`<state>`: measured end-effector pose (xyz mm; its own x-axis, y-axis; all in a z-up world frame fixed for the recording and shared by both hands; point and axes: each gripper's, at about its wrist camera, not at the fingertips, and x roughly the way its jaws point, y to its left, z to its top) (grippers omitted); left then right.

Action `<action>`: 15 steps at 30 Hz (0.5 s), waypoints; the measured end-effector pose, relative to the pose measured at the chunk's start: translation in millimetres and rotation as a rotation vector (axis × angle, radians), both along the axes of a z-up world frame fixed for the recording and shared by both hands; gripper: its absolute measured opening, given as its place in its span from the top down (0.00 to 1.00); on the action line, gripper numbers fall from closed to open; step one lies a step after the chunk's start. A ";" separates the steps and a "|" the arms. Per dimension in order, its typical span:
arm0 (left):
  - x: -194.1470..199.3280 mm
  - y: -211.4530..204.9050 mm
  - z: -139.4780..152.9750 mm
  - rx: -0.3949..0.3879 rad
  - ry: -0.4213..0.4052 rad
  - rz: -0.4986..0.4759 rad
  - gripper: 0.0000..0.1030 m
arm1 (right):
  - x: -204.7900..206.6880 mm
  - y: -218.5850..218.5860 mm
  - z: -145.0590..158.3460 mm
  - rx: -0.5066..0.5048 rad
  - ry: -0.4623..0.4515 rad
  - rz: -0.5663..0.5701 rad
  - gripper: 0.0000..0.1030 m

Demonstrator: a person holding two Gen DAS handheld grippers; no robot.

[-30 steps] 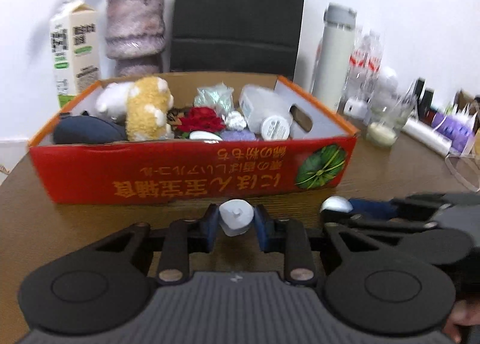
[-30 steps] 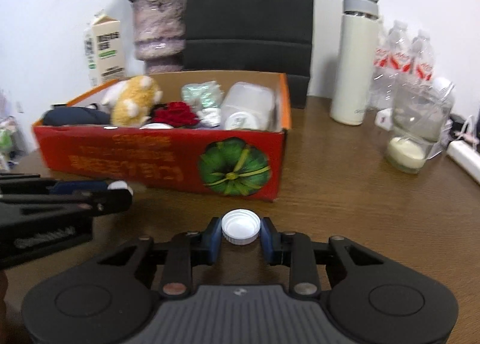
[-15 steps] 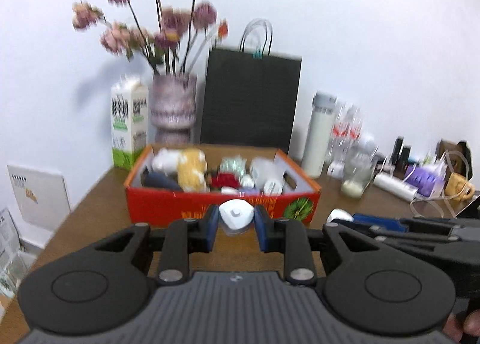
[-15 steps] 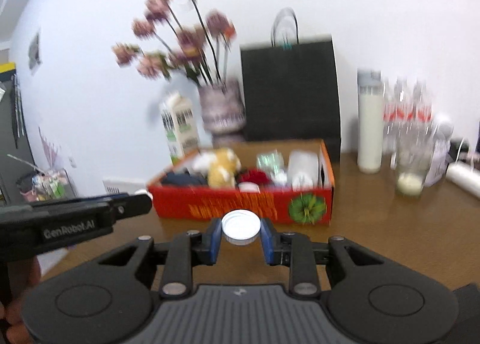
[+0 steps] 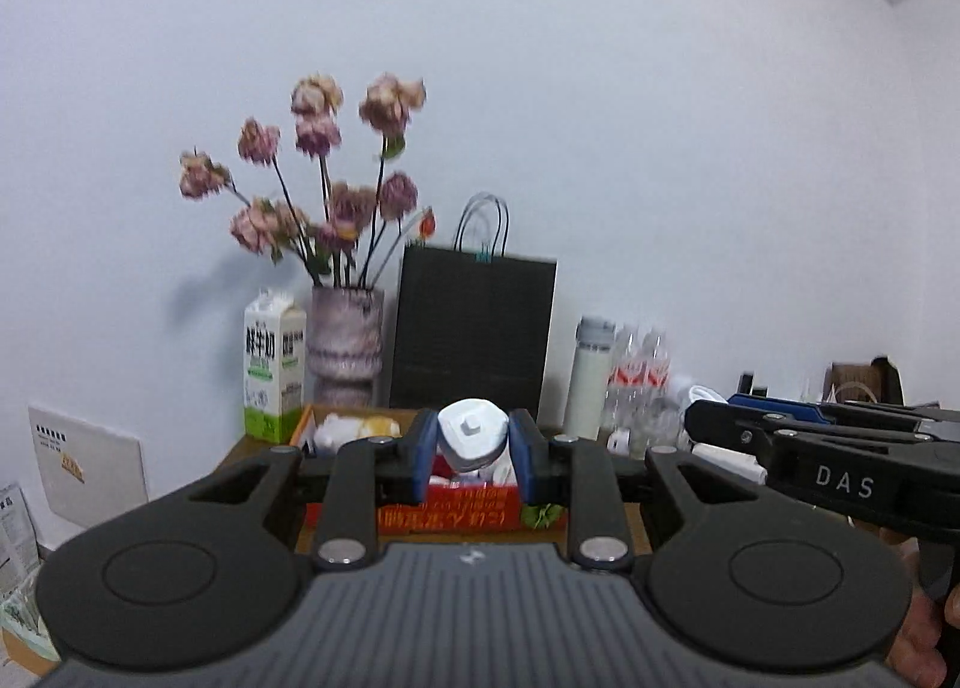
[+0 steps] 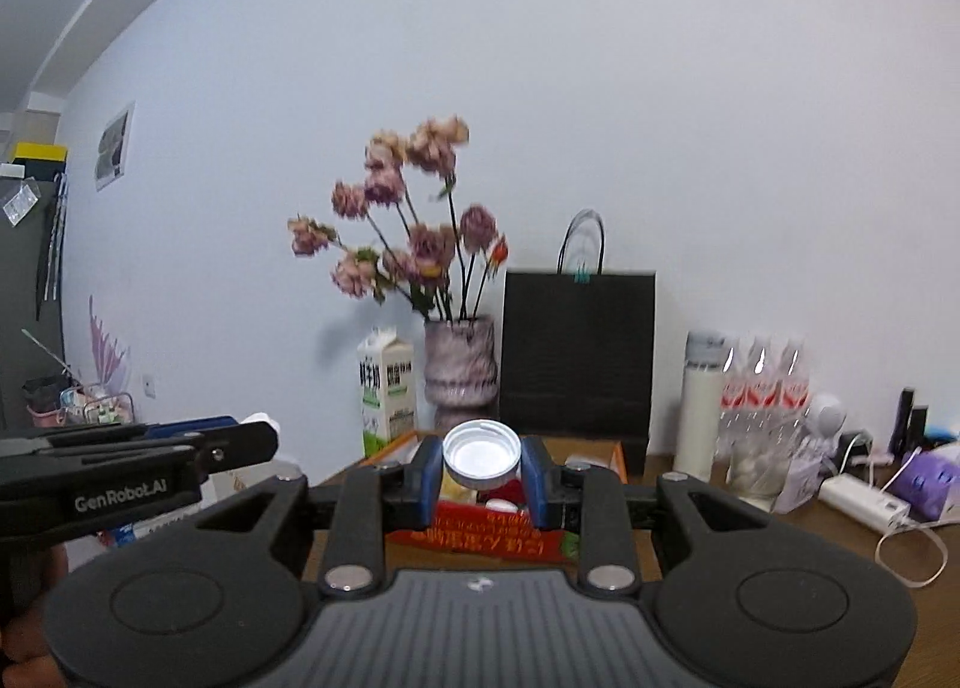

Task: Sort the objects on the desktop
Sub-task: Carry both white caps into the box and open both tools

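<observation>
My left gripper (image 5: pixel 472 457) is shut on a small white bottle (image 5: pixel 472 437) with a square nub on its end. My right gripper (image 6: pixel 481 472) is shut on a round white cap (image 6: pixel 481 453), its hollow side facing the camera. Both are held high and well back from the red cardboard box (image 5: pixel 456 514), which sits on the brown table (image 6: pixel 750 526) and holds a plush toy (image 5: pixel 354 427) and other items. The box also shows in the right wrist view (image 6: pixel 480 532). The right gripper shows at the right of the left wrist view (image 5: pixel 708 424), the left gripper at the left of the right wrist view (image 6: pixel 264 436).
Behind the box stand a milk carton (image 5: pixel 273 373), a vase of dried flowers (image 5: pixel 345 343) and a black paper bag (image 5: pixel 474 340). To the right are a white thermos (image 6: pixel 703 397), water bottles (image 6: pixel 762 388), a power strip (image 6: pixel 858 502) and a purple item (image 6: pixel 927 478).
Both grippers have pulled up and back from the table, still holding the bottle and the cap. The box now looks small and far, and the wall fills the views.
</observation>
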<state>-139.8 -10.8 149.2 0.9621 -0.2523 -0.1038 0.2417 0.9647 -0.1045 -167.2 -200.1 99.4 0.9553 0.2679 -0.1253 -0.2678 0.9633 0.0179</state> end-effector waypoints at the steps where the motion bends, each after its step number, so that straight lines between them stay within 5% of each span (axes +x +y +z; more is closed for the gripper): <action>1: -2.2 0.0 5.0 -0.001 -0.011 0.001 0.74 | -3.5 -1.5 4.4 0.002 -0.010 -0.003 0.74; 7: 26.1 -3.1 47.2 0.013 -0.050 -0.027 0.74 | 12.2 -17.7 48.3 0.010 -0.062 -0.022 0.74; 15: 158.3 -10.7 78.9 -0.076 0.159 -0.110 0.74 | 135.7 -34.3 83.9 0.006 0.110 -0.001 0.74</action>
<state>18.5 -21.5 228.1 0.9015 -0.3676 -0.2283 0.3196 0.9213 -0.2214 -31.6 -234.4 183.3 0.9361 0.2681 -0.2275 -0.2631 0.9633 0.0526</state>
